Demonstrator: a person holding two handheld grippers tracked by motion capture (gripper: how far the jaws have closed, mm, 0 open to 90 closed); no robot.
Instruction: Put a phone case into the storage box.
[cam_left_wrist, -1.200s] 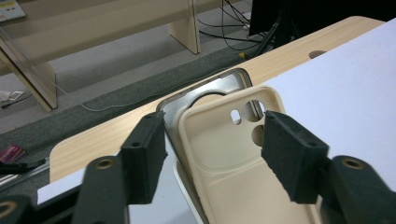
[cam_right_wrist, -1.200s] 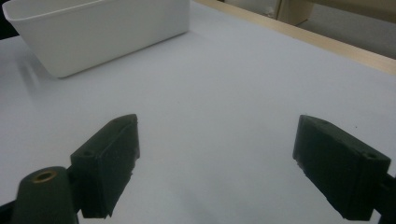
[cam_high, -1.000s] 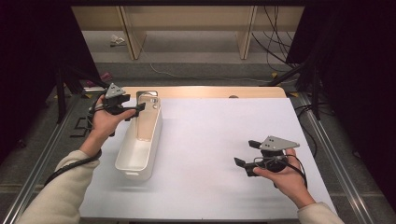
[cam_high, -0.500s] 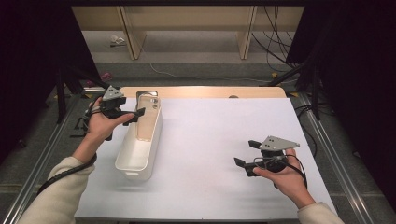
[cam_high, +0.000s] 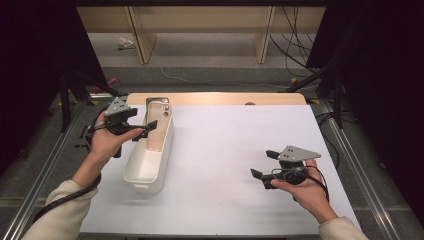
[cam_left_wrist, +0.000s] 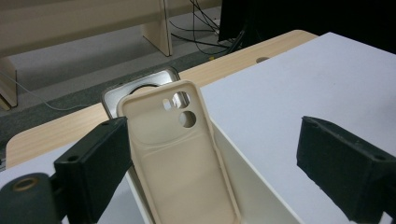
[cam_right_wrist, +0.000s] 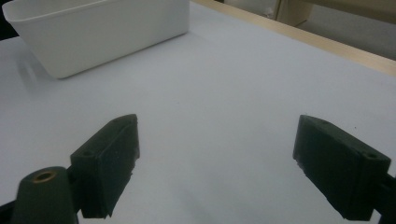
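Observation:
A beige phone case (cam_high: 159, 127) (cam_left_wrist: 182, 158) leans upright at the far end of a white bin (cam_high: 145, 172) (cam_left_wrist: 247, 186). Behind the case stands a silver-edged phone (cam_high: 157, 101) (cam_left_wrist: 140, 86). My left gripper (cam_high: 142, 121) (cam_left_wrist: 215, 140) hovers at the bin's left rim; its jaws have just been opening and now stand open. The case is ahead of them, and neither pad touches it. My right gripper (cam_high: 264, 165) (cam_right_wrist: 215, 149) rests low over the white table sheet (cam_high: 225, 150) at the right, open, nothing between its jaws.
The bin (cam_right_wrist: 102, 32) stands on the sheet's left part. A strip of bare wood (cam_high: 215, 98) runs along the table's far edge. Metal rails (cam_high: 350, 155) border both sides, and cables lie on the floor beyond.
My left gripper has drawn back a little to the left from the top of the case, and its jaws stand wider. The right hand has stayed put.

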